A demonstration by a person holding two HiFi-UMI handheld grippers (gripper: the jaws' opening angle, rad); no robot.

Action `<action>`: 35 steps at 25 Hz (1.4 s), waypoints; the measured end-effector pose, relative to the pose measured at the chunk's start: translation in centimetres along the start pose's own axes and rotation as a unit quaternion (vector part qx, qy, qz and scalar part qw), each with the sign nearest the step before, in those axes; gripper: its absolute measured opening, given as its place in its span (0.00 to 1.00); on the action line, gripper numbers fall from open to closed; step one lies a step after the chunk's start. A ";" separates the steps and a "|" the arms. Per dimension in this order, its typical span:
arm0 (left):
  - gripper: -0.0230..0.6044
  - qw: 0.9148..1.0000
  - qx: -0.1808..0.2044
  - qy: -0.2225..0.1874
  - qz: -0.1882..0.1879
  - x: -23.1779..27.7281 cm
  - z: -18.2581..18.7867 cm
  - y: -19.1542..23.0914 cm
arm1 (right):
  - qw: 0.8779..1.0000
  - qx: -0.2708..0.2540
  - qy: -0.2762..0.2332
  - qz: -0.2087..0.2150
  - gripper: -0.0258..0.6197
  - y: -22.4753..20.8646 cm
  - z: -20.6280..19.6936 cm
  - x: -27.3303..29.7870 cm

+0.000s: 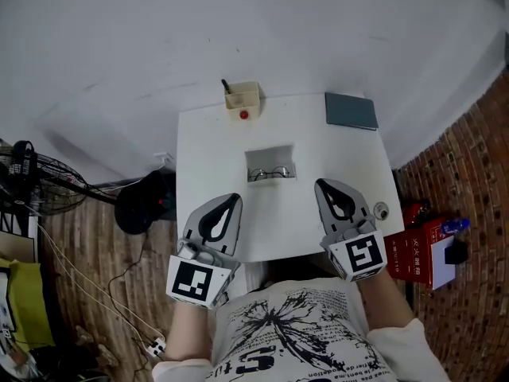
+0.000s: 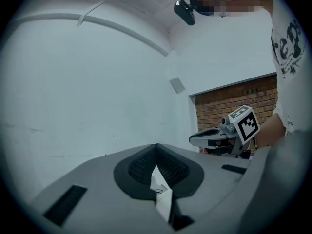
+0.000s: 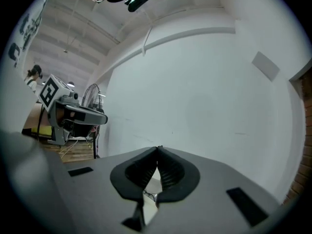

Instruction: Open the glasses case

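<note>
The glasses case (image 1: 270, 165) lies open at the middle of the table (image 1: 207, 146) as I hold my left gripper (image 1: 235, 200) and right gripper (image 1: 320, 185), both closed and empty, above the table's near edge, wisely clear of the lid.

We list the table (image 1: 207, 150) as smooth matt white, the small box (image 1: 242, 98) on it as pale wood, the glasses (image 1: 269, 173) as thin wire, seemingly metal. We enter the left gripper (image 1: 236, 198) and right gripper (image 1: 319, 183) as matt grey plastic with ribbed black pads (image 2: 141, 167).
</note>
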State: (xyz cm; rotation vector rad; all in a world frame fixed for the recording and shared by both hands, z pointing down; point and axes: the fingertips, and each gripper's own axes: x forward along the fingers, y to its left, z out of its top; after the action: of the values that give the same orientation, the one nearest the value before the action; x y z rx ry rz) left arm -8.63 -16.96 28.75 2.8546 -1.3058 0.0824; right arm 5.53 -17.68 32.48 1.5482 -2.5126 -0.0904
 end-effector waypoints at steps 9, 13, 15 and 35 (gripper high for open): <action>0.06 1.000 0.012 0.027 -0.006 -1.6 -0.8 -0.5 | 1.000 0.014 -0.005 0.003 0.06 -0.1 0.2 -1.6; 0.06 0.999 0.015 0.038 -0.005 -1.4 -1.0 -0.1 | 1.000 0.013 -0.004 0.005 0.06 -0.2 0.3 -1.2; 0.06 0.999 0.015 0.042 -0.002 -1.2 -1.1 0.2 | 1.000 0.016 -0.005 0.004 0.06 -0.3 0.4 -0.9; 0.06 0.998 0.013 0.061 0.002 -0.1 -2.2 1.4 | 1.000 0.022 -0.002 0.007 0.06 -0.6 0.2 1.2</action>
State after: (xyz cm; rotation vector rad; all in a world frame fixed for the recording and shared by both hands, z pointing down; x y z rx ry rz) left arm -9.89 -17.76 30.91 2.8182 -1.2961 0.2716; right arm 5.53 -19.03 32.31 1.5485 -2.5448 -0.0375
